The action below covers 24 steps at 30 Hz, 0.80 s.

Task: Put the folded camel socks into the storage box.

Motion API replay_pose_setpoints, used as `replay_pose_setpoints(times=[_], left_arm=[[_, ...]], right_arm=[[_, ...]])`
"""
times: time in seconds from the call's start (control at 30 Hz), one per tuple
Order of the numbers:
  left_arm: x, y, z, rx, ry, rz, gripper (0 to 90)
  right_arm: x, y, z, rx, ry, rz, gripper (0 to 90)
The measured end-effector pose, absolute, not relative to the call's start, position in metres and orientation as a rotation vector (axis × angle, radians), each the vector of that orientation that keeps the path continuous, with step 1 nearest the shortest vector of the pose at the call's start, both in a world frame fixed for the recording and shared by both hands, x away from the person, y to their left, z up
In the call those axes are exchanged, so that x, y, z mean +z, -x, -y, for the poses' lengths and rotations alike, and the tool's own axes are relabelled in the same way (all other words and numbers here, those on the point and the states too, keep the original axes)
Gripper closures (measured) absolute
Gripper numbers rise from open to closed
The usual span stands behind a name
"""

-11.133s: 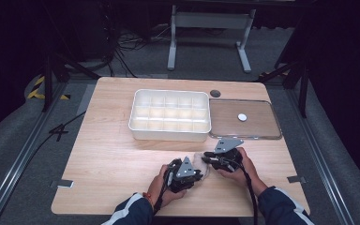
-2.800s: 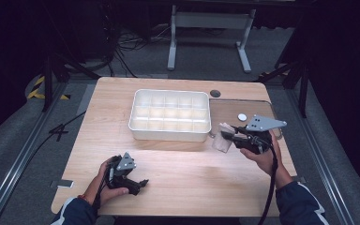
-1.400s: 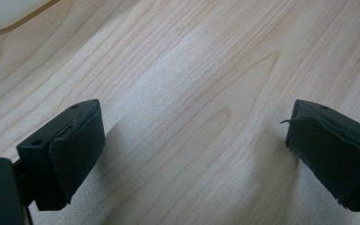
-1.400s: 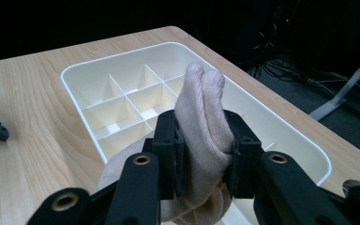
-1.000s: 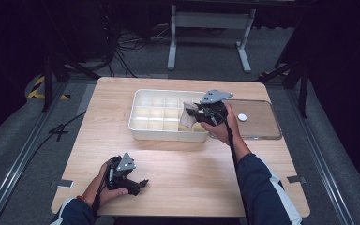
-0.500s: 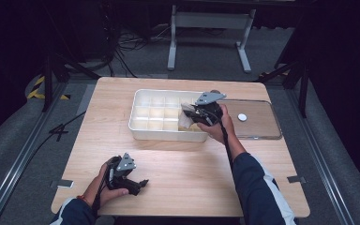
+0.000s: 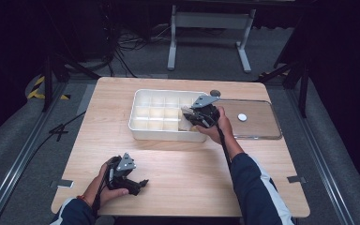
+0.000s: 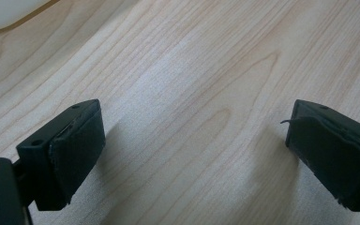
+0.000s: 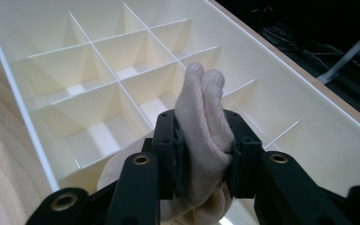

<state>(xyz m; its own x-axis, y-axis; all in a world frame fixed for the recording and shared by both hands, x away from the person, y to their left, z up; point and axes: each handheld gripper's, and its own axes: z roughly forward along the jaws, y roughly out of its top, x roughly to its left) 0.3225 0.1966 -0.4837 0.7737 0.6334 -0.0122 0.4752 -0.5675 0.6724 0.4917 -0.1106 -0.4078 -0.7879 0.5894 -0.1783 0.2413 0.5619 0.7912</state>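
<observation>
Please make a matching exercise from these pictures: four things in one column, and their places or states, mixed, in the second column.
1. right gripper
2. left gripper
3. white divided box
4. clear lid

a. flat on the table, right of the box
b. open, above bare wood
c. shut on a beige cloth
d. compartments without contents

Pairs: 1-c, 2-b, 3-d, 4-a

No text, label, brand, number or sign can be read in any of the views. The yellow and black striped marking (image 7: 41,88) seen on the floor left of the bench (image 7: 178,187) carries no lettering.
</observation>
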Motion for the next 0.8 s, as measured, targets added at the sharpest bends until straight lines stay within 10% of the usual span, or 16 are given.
replay_pose_setpoints(times=[0.8], left_arm=[[-0.484,-0.323,-0.196,0.303,-2.285,-0.822,4.4]], right_arm=[[-0.411,-0.493,0.097,0.992,-0.619,-2.566,58.9]])
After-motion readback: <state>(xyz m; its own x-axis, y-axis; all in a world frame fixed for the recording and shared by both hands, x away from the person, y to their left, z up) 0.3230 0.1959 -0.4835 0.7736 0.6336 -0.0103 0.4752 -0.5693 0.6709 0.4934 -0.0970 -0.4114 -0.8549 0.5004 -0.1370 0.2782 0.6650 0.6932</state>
